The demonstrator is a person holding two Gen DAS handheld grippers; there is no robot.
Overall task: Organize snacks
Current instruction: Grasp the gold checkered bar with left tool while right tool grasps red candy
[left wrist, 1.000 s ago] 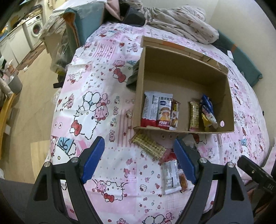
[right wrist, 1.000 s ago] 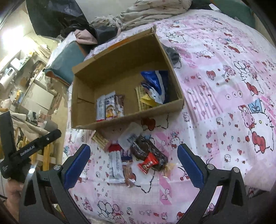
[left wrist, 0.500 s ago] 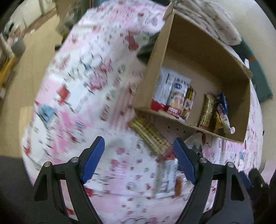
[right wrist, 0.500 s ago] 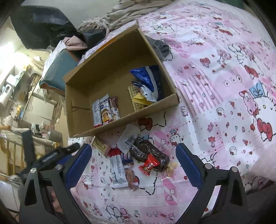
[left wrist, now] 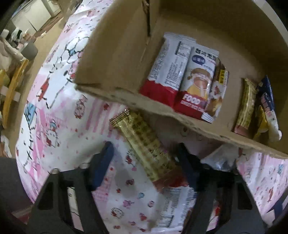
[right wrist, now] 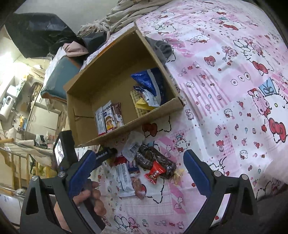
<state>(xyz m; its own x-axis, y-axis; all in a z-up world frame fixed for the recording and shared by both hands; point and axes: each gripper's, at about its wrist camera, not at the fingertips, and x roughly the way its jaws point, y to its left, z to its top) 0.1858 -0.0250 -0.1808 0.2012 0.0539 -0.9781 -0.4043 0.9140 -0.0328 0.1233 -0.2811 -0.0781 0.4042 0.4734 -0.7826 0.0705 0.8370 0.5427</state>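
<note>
A gold wafer bar [left wrist: 145,144] lies on the bedsheet just outside the cardboard box [left wrist: 115,90]. My left gripper [left wrist: 144,162] is open with a finger on each side of the bar, low over it. The box holds several snacks, among them a white and red packet [left wrist: 167,72] and a blue bag [right wrist: 149,82]. My right gripper [right wrist: 136,172] is open and empty above a loose pile: a white bar [right wrist: 124,178], a dark brown packet [right wrist: 154,160] and a small red candy [right wrist: 154,172]. The left gripper [right wrist: 106,154] also shows in the right wrist view.
The box [right wrist: 126,126] lies on a pink cartoon-print bedsheet [right wrist: 234,90]. Crumpled bedding [right wrist: 126,16] and a dark bag [right wrist: 39,32] sit behind it. A grey cloth [right wrist: 163,48] lies by the box's far right side. The bed edge drops to the floor on the left [left wrist: 27,54].
My left gripper has moved forward and down to the gold wafer bar, which now lies between its fingers. My right gripper has drifted slightly closer to the pile and stays open.
</note>
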